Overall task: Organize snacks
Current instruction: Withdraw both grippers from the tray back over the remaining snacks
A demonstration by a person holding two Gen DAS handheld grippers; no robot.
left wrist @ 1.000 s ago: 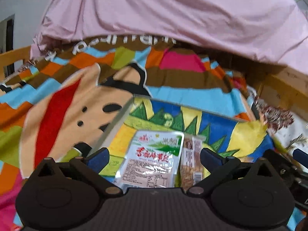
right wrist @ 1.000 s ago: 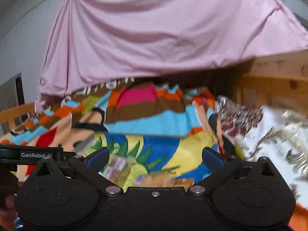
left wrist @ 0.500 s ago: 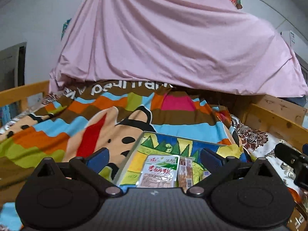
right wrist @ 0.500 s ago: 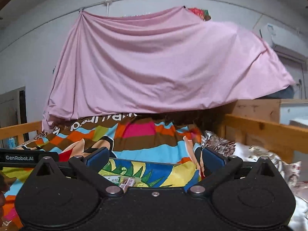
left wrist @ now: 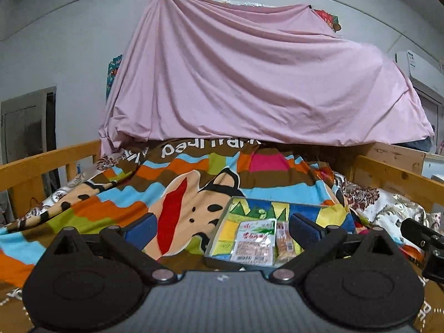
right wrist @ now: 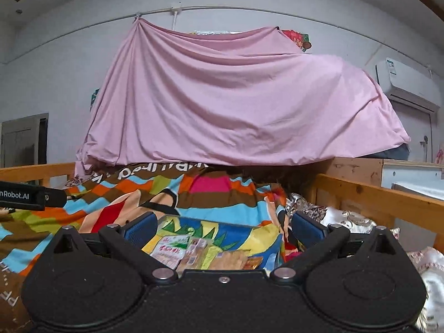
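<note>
A clear plastic tray [left wrist: 226,213] lies on a colourful cartoon blanket [left wrist: 177,191]. Inside it are a white snack packet [left wrist: 254,242] with red lettering and a narrow tan packet [left wrist: 284,242]. The right wrist view shows the same tray [right wrist: 166,219] with the white packet [right wrist: 169,249], the tan packet [right wrist: 194,252] and brown snack packets [right wrist: 230,260]. My left gripper [left wrist: 222,229] is open and held back from the tray, with nothing between its fingers. My right gripper [right wrist: 222,226] is also open and empty, above the tray's near edge.
A pink sheet [left wrist: 249,83] hangs over the far end of the bed. Wooden rails [left wrist: 41,163] [right wrist: 374,194] run along both sides. A floral quilt [right wrist: 341,219] lies at the right. The other gripper's body [left wrist: 421,236] shows at the right edge.
Both grippers have drawn back and tilted up from close over the tray, so the whole bed and the pink sheet are in view. Both stay open.
</note>
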